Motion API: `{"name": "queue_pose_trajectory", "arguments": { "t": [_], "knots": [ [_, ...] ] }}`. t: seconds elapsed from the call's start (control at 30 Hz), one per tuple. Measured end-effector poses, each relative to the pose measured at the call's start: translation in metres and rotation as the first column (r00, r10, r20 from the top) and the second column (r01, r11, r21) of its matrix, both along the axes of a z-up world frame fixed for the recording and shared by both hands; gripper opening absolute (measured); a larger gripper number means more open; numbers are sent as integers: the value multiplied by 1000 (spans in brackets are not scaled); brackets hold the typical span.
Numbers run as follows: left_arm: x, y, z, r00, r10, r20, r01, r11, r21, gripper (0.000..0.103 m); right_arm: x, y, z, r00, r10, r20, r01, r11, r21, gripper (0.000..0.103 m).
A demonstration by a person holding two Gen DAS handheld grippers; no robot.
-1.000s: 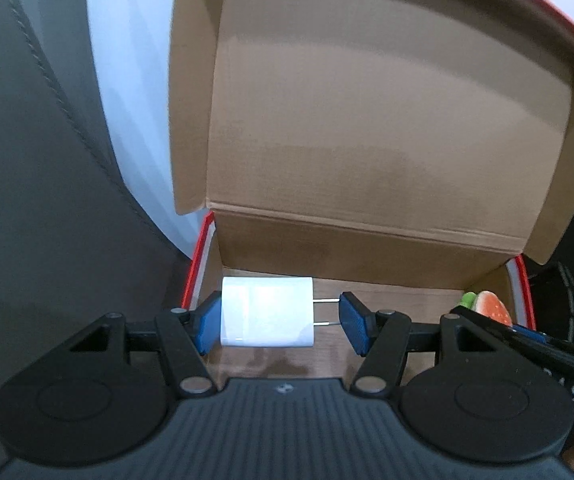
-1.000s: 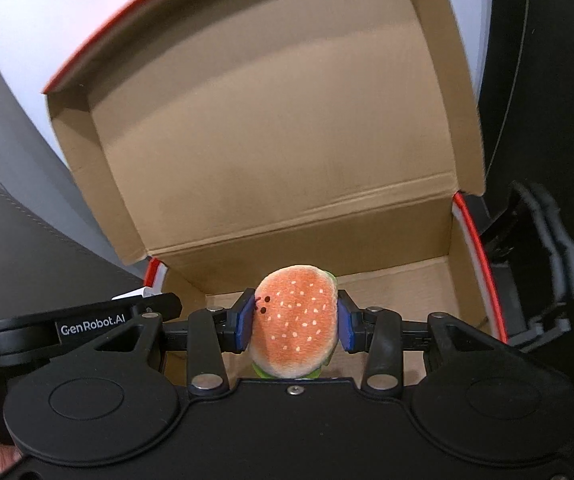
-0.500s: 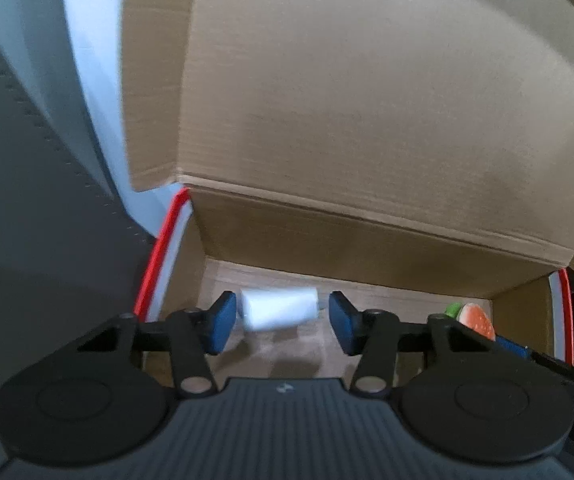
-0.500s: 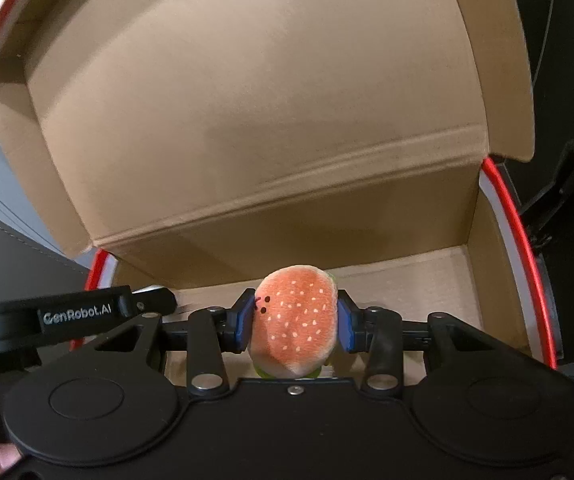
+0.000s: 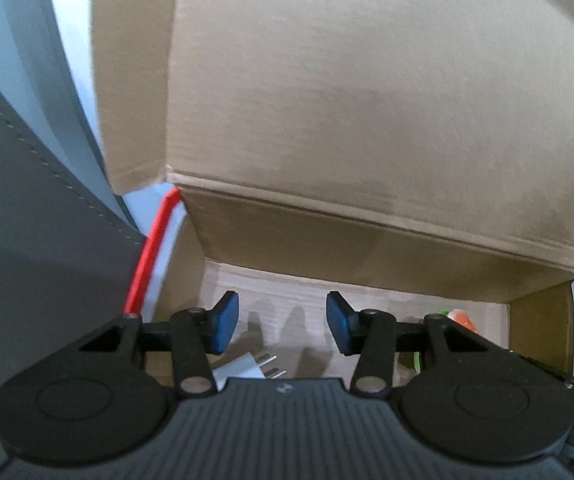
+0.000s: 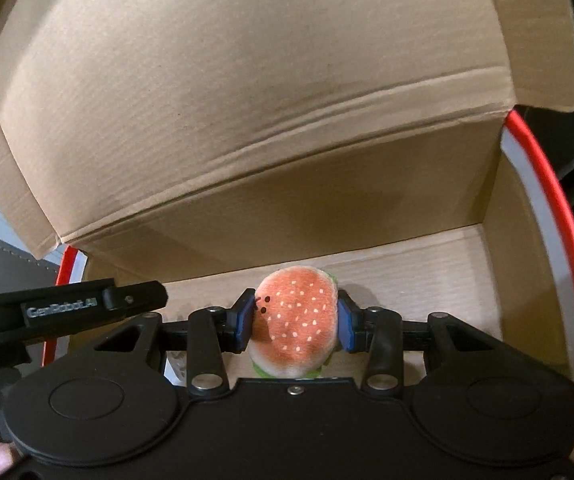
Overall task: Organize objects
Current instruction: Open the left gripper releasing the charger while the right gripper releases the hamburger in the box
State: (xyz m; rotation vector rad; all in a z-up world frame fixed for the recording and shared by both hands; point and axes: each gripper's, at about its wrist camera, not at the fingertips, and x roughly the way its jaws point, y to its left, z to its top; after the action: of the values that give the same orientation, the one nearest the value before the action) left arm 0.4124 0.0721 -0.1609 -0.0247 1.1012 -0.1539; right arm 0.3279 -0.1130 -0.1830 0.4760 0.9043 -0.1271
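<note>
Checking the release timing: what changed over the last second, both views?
Left tool let go of the charger: jaws went from shut on it to open, and it now lies on the box floor below them, prongs pointing right. Both tools moved deeper into the box. Unchanged: right tool stays shut on the burger, above the floor; lid still up.

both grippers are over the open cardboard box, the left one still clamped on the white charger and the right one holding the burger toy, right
Not quite. The left gripper is open; the white charger lies loose on the floor of the cardboard box, as the left wrist view shows. The right gripper does hold the burger toy.
</note>
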Motion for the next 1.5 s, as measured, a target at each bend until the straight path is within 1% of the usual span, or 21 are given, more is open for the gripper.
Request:
{"name": "queue_pose_trajectory", "arguments": {
  "t": [0.2, 0.27, 0.3, 0.33, 0.57, 0.63, 0.77, 0.8, 0.83, 0.87, 0.97, 1.03, 1.07, 1.1, 1.13, 1.2, 1.27, 1.3, 1.33, 1.43, 1.5],
  "knots": [
    [-9, 6, 17, 1000, 1, 10, -1, 1000, 17, 48, 5, 2, -4, 1000, 5, 7, -6, 999, 46, 41],
    [-11, 9, 23, 1000, 4, 13, -4, 1000, 23, 48, 8, 7, -4, 1000, 10, 25, -12, 998, 60, 43],
    [-13, 11, 28, 1000, 7, 15, -8, 1000, 25, 49, 9, 9, -4, 1000, 17, 27, -19, 997, 73, 46],
    [-15, 13, 32, 1000, 14, 17, -14, 1000, 26, 50, 9, 10, -4, 999, 17, 31, -19, 997, 80, 47],
    [-21, 26, 47, 999, 37, 14, -37, 999, 12, 52, -4, 7, 11, 998, 22, 54, -28, 994, 109, 51],
    [-25, 28, 54, 999, 40, 15, -40, 999, 4, 56, -9, 6, 18, 998, 18, 67, -26, 994, 110, 57],
    [-34, 33, 69, 999, 48, 22, -48, 999, -7, 64, -24, 3, 34, 996, 1, 84, -10, 995, 99, 58],
    [-36, 35, 71, 999, 47, 21, -46, 999, -9, 68, -27, 3, 38, 996, 4, 84, -12, 996, 92, 59],
    [-39, 36, 75, 999, 45, 18, -45, 999, -12, 72, -32, 5, 44, 996, 13, 84, -19, 997, 79, 61],
    [-41, 36, 77, 999, 43, 18, -43, 999, -14, 73, -34, 6, 48, 996, 20, 86, -26, 997, 70, 62],
    [-50, 38, 86, 999, 30, 29, -30, 999, -18, 80, -47, 11, 64, 994, 23, 104, -28, 998, 47, 74],
    [-56, 40, 90, 999, 19, 36, -18, 1000, -12, 85, -56, 14, 72, 993, 31, 115, -35, 999, 33, 75],
    [-59, 40, 94, 999, 11, 42, -11, 1000, -13, 86, -60, 17, 77, 992, 37, 118, -40, 999, 23, 76],
    [-62, 40, 97, 999, 3, 48, -3, 1000, -15, 87, -64, 19, 82, 992, 41, 120, -43, 999, 12, 79],
    [-66, 41, 102, 999, -6, 54, 7, 1000, -17, 90, -68, 21, 86, 992, 41, 123, -42, 999, 2, 85],
    [-73, 41, 110, 998, -22, 64, 24, 999, -21, 93, -80, 23, 98, 989, 37, 144, -36, 999, -14, 93],
    [-82, 43, 120, 996, -34, 81, 36, 999, -27, 96, -88, 25, 110, 987, 29, 161, -26, 999, -21, 96],
    [-86, 44, 125, 995, -39, 90, 42, 999, -31, 98, -93, 27, 115, 986, 23, 167, -19, 999, -28, 101],
    [-91, 45, 130, 994, -46, 102, 50, 998, -34, 99, -97, 29, 119, 984, 16, 176, -9, 999, -37, 103],
    [-107, 48, 142, 989, -71, 128, 77, 996, -44, 103, -113, 33, 131, 981, 1, 194, 8, 999, -45, 103],
    [-117, 51, 150, 987, -74, 140, 83, 995, -55, 103, -122, 35, 136, 979, -8, 205, 18, 999, -45, 103]
  ]
}}
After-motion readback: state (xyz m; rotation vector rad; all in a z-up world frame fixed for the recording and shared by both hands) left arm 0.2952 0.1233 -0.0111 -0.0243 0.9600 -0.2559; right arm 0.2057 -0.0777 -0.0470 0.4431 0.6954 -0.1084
